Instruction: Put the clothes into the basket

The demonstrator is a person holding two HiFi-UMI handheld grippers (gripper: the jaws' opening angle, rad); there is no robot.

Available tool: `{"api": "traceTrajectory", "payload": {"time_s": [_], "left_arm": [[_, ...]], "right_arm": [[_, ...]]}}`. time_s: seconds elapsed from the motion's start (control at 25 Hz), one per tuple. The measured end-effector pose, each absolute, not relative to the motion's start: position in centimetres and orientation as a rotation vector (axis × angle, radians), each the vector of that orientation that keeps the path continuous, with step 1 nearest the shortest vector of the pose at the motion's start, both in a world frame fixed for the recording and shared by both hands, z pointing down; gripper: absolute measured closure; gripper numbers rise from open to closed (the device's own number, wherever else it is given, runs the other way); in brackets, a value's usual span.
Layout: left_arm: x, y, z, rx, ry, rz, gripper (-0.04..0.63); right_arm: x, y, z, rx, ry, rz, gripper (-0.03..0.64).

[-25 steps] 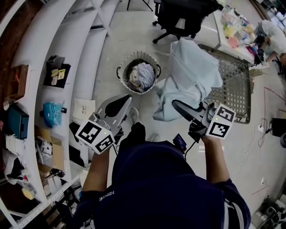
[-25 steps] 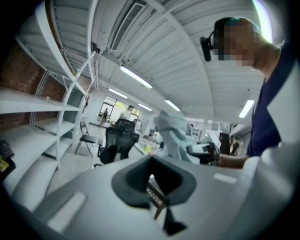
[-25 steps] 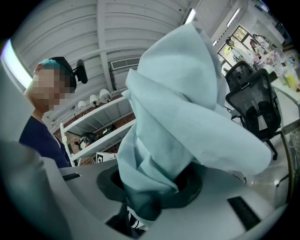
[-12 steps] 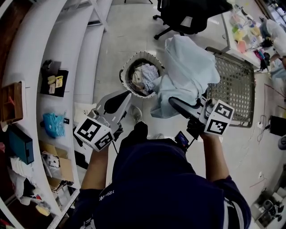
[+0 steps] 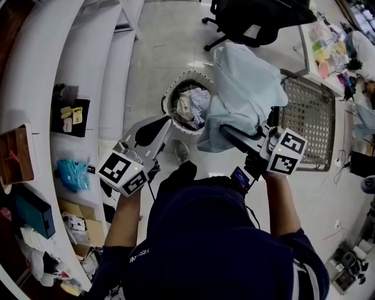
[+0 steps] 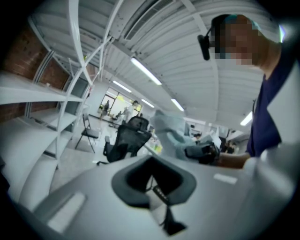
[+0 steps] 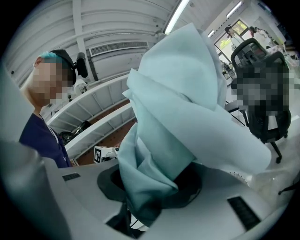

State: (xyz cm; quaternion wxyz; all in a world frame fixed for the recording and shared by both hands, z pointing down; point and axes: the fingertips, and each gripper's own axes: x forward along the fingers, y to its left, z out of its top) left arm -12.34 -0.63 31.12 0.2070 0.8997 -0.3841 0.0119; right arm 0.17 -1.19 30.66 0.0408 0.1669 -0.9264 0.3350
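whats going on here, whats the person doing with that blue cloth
A person stands on the floor with a gripper in each hand. The right gripper is shut on a bunched pale blue garment, held up in the air right beside the round basket, which already has some clothes in it. The left gripper holds nothing. The garment is not in the basket yet.

Basket partly hidden behind pale-blue garment, chair cut by top edge
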Motion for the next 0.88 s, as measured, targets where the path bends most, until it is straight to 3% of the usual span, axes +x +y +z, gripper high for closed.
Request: {"api": "traceTrajectory", "payload": {"time_s": [0.88], "left_arm": [[-15.2,-5.4,36.8,2.394,-1.072,0.098,0.591]], "right_arm": [[-4.0,-7.8,38.6,0.471,-2.661,1.177,0.485]]}}
